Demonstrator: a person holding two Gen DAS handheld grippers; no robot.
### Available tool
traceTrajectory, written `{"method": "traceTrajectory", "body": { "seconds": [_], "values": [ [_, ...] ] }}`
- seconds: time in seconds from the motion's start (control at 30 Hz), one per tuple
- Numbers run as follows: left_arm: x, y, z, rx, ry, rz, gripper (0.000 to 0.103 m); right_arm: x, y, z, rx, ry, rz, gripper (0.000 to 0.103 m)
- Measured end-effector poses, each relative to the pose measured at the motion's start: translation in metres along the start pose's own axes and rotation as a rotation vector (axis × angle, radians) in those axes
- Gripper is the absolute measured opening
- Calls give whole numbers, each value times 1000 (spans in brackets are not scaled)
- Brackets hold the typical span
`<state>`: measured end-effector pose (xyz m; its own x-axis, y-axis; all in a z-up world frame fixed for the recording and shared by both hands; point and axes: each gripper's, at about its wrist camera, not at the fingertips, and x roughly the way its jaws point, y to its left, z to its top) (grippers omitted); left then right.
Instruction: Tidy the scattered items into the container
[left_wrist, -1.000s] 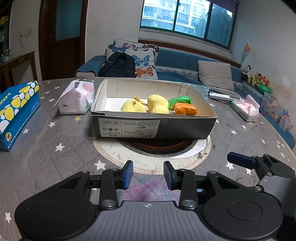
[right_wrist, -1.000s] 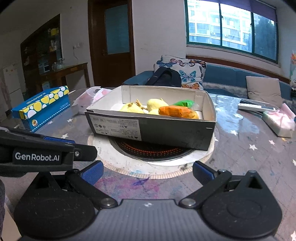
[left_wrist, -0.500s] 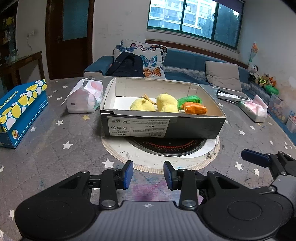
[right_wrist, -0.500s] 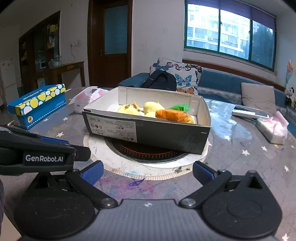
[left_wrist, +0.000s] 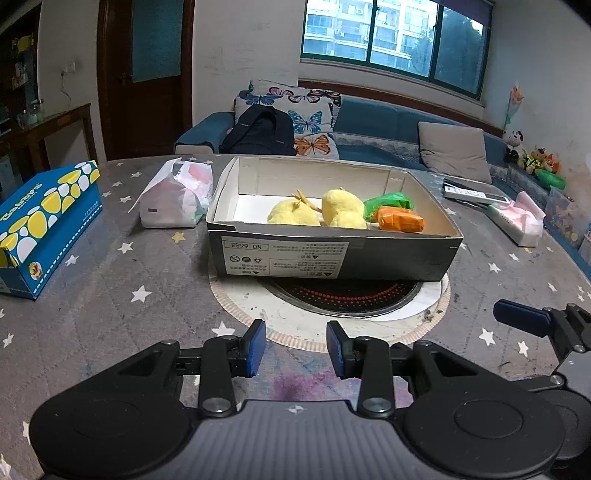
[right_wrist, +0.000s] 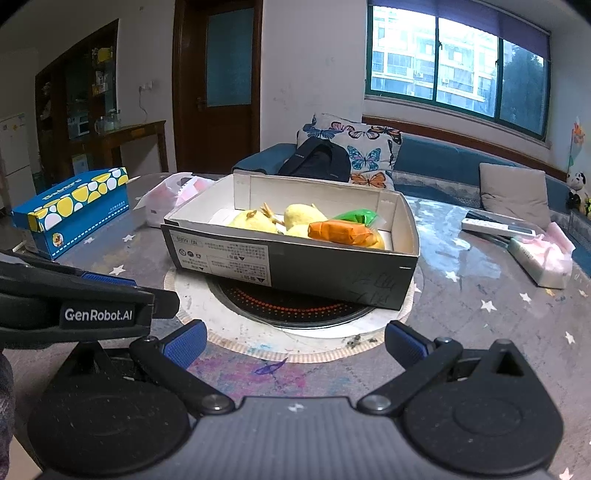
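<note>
A dark cardboard box (left_wrist: 332, 254) (right_wrist: 291, 269) stands on the round burner in the table's middle. Inside it lie yellow plush chicks (left_wrist: 317, 212) (right_wrist: 280, 221), a green packet (left_wrist: 389, 201) (right_wrist: 356, 217) and an orange packet (left_wrist: 400, 222) (right_wrist: 341, 232). My left gripper (left_wrist: 295, 347) is empty, its blue pads a narrow gap apart, low over the table in front of the box. My right gripper (right_wrist: 295, 343) is wide open and empty, beside the left one, whose body (right_wrist: 74, 310) shows at the left edge.
A blue and yellow tissue box (left_wrist: 40, 221) (right_wrist: 74, 210) sits at the left. A white plastic bag (left_wrist: 177, 199) lies beside the box's left wall. A pink tissue pack (left_wrist: 521, 225) (right_wrist: 543, 258) and a remote (right_wrist: 498, 227) lie at the right. A sofa stands behind the table.
Both grippers have drawn back and risen slightly from the box, so it sits a bit farther off. Jaw openings are unchanged.
</note>
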<state>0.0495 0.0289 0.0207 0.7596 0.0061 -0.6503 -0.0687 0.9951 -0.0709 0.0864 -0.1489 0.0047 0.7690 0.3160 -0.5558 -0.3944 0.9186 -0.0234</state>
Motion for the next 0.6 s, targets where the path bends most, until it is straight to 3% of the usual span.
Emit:
{"method": "traceTrajectory", "body": {
  "seconds": [0.6],
  "values": [
    [19, 0, 8, 1, 29, 4, 38, 20, -2, 4, 11, 34, 0, 103]
  ]
}}
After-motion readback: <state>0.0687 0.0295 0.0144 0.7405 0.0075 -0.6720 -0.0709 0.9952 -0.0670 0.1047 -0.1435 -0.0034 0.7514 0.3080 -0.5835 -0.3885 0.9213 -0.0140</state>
